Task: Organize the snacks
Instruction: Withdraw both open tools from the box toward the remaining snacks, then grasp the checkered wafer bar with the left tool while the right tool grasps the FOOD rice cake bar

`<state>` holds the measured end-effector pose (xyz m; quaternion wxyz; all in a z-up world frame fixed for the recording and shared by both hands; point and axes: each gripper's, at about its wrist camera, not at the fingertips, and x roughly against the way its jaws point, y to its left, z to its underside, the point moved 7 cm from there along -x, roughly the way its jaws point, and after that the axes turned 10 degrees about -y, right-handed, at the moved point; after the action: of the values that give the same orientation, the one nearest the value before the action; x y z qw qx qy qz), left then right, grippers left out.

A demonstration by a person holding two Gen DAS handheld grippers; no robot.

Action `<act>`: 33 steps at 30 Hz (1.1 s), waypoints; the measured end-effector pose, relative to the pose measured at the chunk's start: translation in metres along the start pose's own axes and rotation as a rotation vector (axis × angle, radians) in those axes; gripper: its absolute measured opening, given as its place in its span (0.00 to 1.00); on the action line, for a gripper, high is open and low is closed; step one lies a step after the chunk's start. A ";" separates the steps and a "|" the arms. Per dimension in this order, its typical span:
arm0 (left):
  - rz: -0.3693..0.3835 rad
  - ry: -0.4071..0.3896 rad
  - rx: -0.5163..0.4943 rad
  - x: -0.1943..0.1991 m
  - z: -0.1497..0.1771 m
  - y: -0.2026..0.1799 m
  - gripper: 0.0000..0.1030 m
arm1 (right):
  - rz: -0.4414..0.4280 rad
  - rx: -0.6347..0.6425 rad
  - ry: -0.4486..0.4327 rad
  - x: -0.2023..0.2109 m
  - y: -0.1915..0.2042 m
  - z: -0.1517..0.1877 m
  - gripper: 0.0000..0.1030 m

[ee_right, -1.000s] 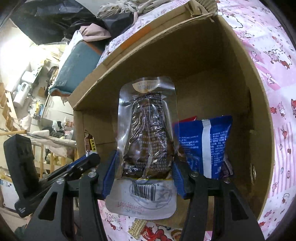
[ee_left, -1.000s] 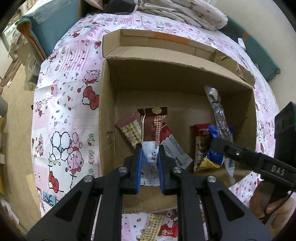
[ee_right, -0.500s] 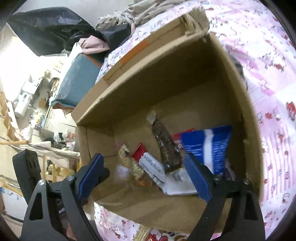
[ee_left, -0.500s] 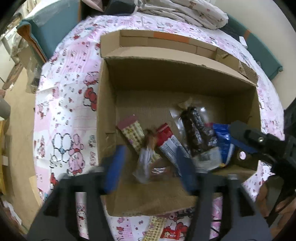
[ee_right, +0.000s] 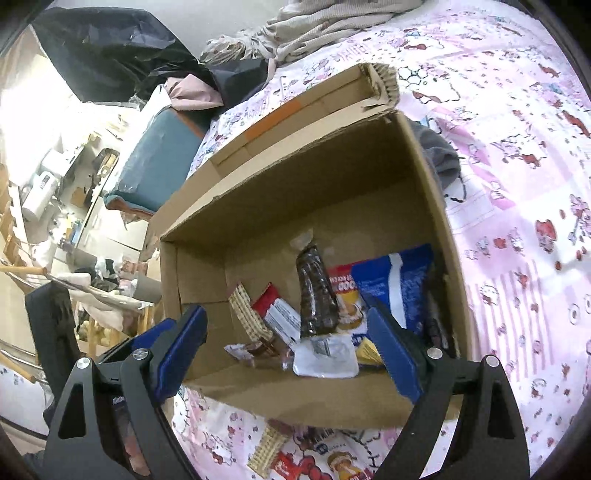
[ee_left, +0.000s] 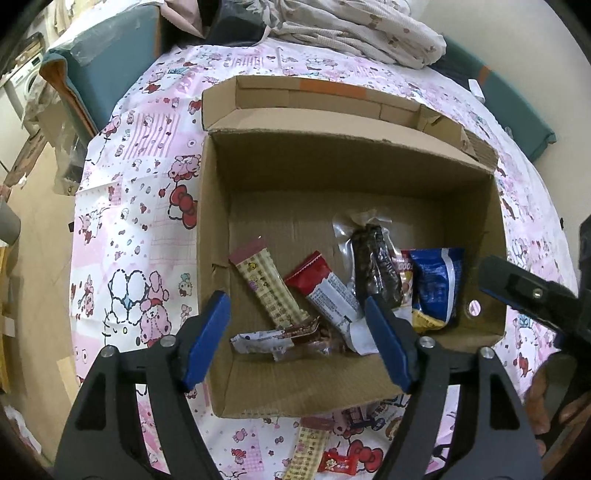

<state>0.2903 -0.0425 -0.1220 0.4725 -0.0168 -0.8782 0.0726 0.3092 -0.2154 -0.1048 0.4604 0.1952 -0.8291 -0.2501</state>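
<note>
An open cardboard box [ee_left: 214,206] [ee_right: 295,192] lies on a pink cartoon sheet. On its floor lie a brown-and-white wrapper [ee_left: 284,338], a checked beige bar [ee_left: 266,288], a red-and-white packet [ee_left: 325,291], a clear pouch of dark snack [ee_left: 373,266] [ee_right: 317,295] and a blue bag [ee_left: 436,280] [ee_right: 395,284]. My left gripper [ee_left: 295,299] hangs over the box's near edge, its jaws opening, with nothing gripped between them. My right gripper [ee_right: 285,314] stands open above the box's near right side, holding nothing. One of its fingers [ee_left: 517,291] shows in the left wrist view.
On the sheet [ee_left: 129,221] in front of the box lie a checked bar [ee_left: 310,450] and a red candy [ee_left: 338,461]. A heap of bedding [ee_left: 351,22] sits behind the box, a teal cushion [ee_left: 107,48] at far left. A person's hand [ee_left: 546,413] shows at lower right.
Both grippers opened. The left let go of the brown-and-white wrapper and the right let go of the clear pouch; both now lie in the box. The right gripper drew back and up a little.
</note>
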 end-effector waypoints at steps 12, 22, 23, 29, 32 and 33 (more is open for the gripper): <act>-0.003 -0.033 0.015 0.032 0.011 0.007 0.71 | 0.037 0.003 -0.011 0.039 -0.007 0.032 0.89; -0.005 -0.006 0.105 0.060 0.048 0.035 0.71 | 0.090 -0.010 0.020 0.065 -0.014 0.073 0.89; -0.009 0.003 0.112 0.061 0.053 0.038 0.71 | 0.097 -0.015 0.027 0.065 -0.016 0.076 0.89; -0.039 0.112 0.146 0.052 0.094 0.049 0.71 | 0.146 -0.026 0.079 0.064 -0.025 0.099 0.89; -0.040 0.155 0.167 0.045 0.110 0.049 0.71 | 0.171 -0.014 0.099 0.062 -0.027 0.106 0.89; -0.047 0.164 0.165 0.042 0.115 0.048 0.71 | 0.180 -0.012 0.109 0.060 -0.028 0.109 0.89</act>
<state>0.1690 -0.0035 -0.1564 0.5441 0.0369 -0.8277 0.1321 0.1876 -0.2453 -0.1301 0.5266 0.1304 -0.8155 -0.2015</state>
